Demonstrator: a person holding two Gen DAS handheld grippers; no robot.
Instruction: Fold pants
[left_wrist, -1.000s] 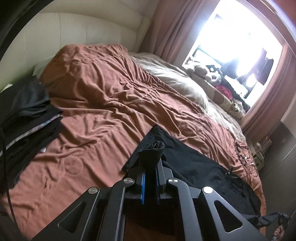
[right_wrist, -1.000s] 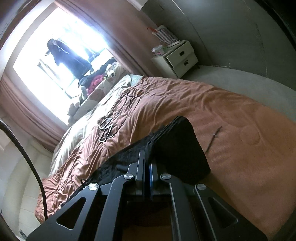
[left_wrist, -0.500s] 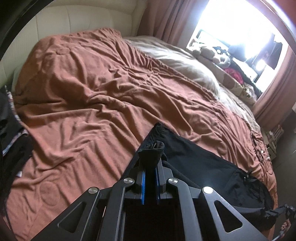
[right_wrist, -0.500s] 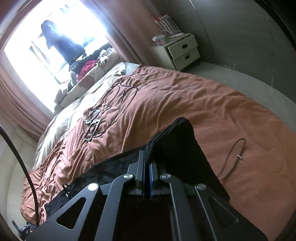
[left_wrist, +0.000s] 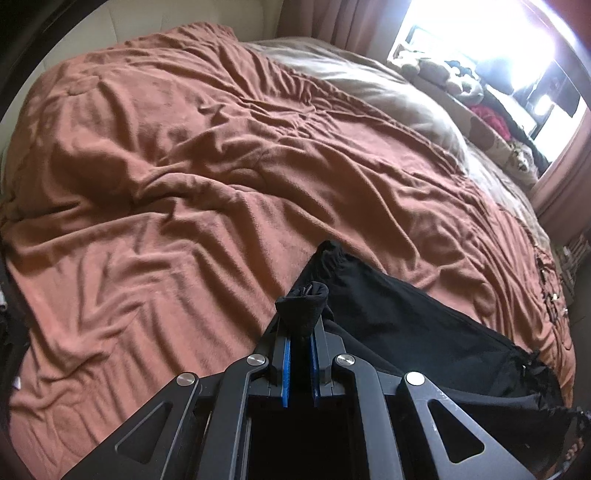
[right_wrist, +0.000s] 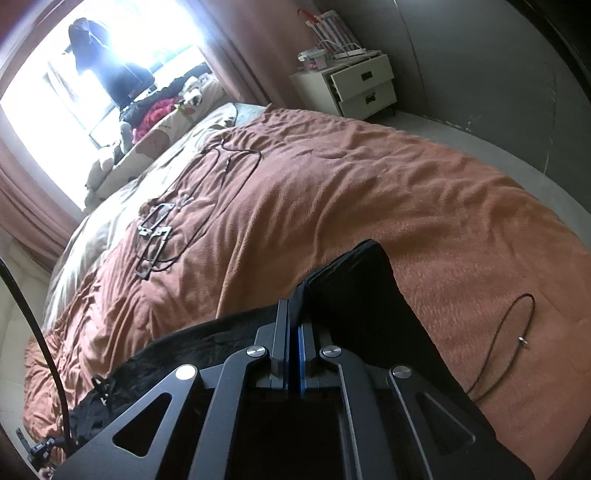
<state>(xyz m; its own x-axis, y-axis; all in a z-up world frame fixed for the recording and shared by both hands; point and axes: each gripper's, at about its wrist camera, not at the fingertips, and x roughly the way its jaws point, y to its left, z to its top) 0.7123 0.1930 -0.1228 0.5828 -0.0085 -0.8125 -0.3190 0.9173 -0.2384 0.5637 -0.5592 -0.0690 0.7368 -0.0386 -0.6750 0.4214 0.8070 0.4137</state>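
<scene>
Rust-brown fleece fills most of what I see: the blanket (left_wrist: 192, 192) spreads rumpled over the whole bed, with a beige duvet (left_wrist: 388, 92) beyond it toward the bright window (right_wrist: 74, 74). On my right wrist view the same blanket (right_wrist: 369, 192) runs out to a white nightstand (right_wrist: 354, 86) with two drawers against the grey wall.

The black pants (left_wrist: 424, 332) lie on the near part of the blanket, stretched between my two grippers; in the right wrist view the pants (right_wrist: 369, 295) drape down from the clamped edge and over the bed's side.

My left gripper (left_wrist: 301, 325) is clamped on a bunched corner of the pants, a knob of black cloth sticking up past the blue-lined fingers (left_wrist: 286, 365). My right gripper (right_wrist: 295, 317) is pressed together on a folded edge of the pants, the cloth pinched flat between the fingers.

Further out on the blanket lies a tangle of black cables (right_wrist: 207, 192) with some metal frames (right_wrist: 153, 232), and close to the pants a thin black cord (right_wrist: 517, 332) loops on the fleece.
</scene>
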